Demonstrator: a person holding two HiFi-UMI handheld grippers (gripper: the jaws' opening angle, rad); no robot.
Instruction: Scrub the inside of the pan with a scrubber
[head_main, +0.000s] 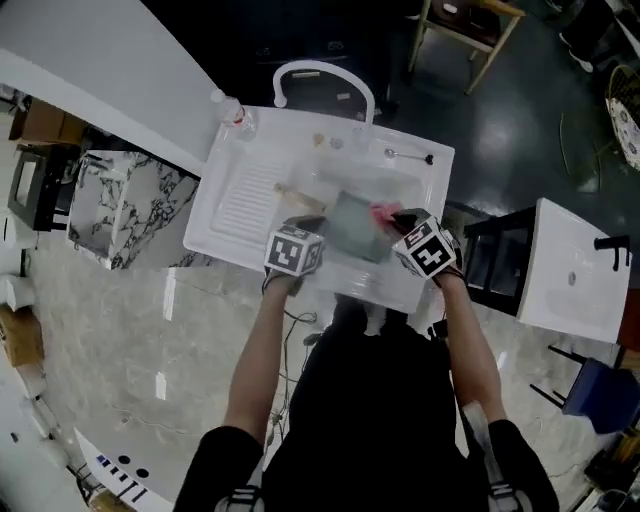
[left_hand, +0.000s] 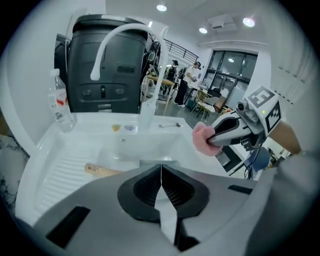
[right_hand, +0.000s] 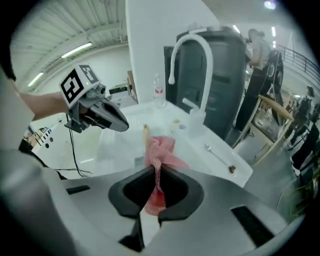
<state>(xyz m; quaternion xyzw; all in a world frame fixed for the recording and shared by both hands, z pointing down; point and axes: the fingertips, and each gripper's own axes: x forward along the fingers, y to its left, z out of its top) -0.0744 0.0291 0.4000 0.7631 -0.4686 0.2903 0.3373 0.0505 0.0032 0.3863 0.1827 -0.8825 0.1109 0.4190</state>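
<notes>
Pink mesh of the scrubber (right_hand: 161, 152) bunches between the jaws of the right gripper (right_hand: 158, 172), which are closed tight on it, with cloth spilling out past the tips. To its left, the left gripper (left_hand: 161, 169) has its jaws pressed together; a thin grey edge lies just past their tips, and I cannot tell whether they nip it. From the head view, both grippers reach over the near rim of a white sink (head_main: 228, 235), and the grey pan (head_main: 352, 228) sits in the basin between them, the scrubber held at its far right edge. A wooden handle (left_hand: 102, 171) lies on the ribbed drainboard to the left. Farther back a spoon (right_hand: 217, 152) rests on the right ledge, a clear bottle (left_hand: 60, 102) stands at the far left corner, and the white arched faucet (right_hand: 209, 75) rises before a dark cabinet (left_hand: 105, 65).
</notes>
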